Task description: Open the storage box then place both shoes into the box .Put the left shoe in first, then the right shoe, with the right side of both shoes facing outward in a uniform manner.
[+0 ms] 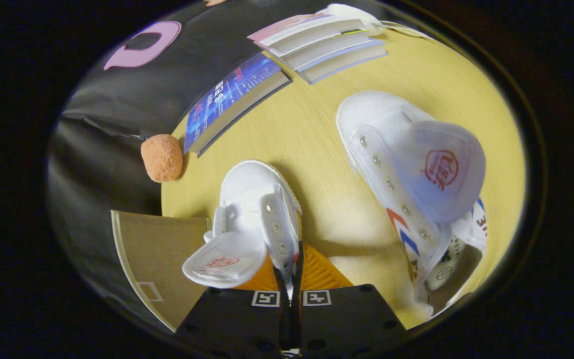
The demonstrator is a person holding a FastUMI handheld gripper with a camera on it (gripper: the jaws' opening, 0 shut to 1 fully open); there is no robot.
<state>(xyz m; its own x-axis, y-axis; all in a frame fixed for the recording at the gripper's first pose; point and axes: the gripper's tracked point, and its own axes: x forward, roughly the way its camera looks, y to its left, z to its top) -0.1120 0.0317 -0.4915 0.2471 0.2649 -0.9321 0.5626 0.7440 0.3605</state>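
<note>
Gripper: the gripper (pixel 291 271) has its fingers (pixel 317 271) drawn close, pinching the eyelet edge of the nearer white shoe (pixel 254 209) between them.
Held shoe: toe points away from the fingers; its tongue (pixel 223 264) flops out to the left.
Second shoe: another white shoe (pixel 406 169), with red and blue stripes on its side, sits apart to the right.
Surface: a pale yellow wood-grain table (pixel 317 144) carries both shoes.
Cardboard: a brown cardboard panel (pixel 160 254) lies left of the fingers; whether it belongs to the storage box cannot be told.
Books: a blue-covered book (pixel 234 102) and a stack of books (pixel 324 45) lie beyond the shoes.
Ball: an orange fuzzy ball (pixel 162 157) sits at the table's edge.
Room: black cloth wall (pixel 102 134) behind the table.
</note>
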